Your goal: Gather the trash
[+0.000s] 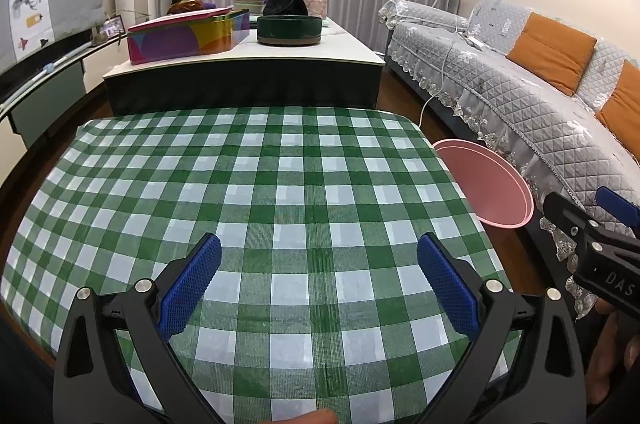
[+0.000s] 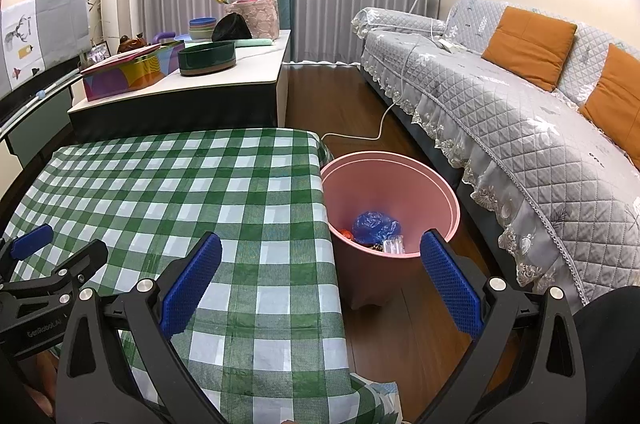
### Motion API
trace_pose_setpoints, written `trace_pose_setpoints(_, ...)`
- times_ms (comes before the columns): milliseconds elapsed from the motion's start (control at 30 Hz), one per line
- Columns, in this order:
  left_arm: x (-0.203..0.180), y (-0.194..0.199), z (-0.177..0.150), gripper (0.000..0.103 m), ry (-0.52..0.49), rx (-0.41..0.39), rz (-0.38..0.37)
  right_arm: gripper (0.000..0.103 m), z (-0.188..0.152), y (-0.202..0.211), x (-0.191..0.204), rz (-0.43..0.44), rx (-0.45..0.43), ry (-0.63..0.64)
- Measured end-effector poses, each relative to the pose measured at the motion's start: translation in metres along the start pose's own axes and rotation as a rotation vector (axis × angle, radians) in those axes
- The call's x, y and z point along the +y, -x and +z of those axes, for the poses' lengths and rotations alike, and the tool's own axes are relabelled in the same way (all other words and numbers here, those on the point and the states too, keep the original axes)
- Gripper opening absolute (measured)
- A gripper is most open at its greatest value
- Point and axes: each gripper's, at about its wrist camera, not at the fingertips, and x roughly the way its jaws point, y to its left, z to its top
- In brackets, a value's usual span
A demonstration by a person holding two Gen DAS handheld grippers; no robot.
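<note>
Trash (image 2: 376,230) lay at the bottom of the pink bin (image 2: 448,192), which stood on the floor just beside the table: a crumpled blue bag, something orange, and what may have been clear wrappers. The green checked tablecloth (image 1: 280,184) showed nothing left to pick up, so the collecting looked finished. The left gripper (image 1: 319,282) and right gripper (image 2: 320,284) both stood wide apart, holding nothing.
</note>
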Motion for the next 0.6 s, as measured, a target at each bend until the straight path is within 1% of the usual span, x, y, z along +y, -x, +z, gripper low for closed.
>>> trace_pose_setpoints(333,-0.0009,0.0011,-0.0008,0.095,0.010,-0.006,-0.032,0.098,-0.0002,-0.0001,-0.0008,0.001,0.000,0.002)
trace_pose_setpoints(600,-0.0019,-0.0012,-0.0014,0.095,0.014,0.011,-0.029,0.098,0.0002,-0.0002,-0.0003,0.000,0.001,0.000)
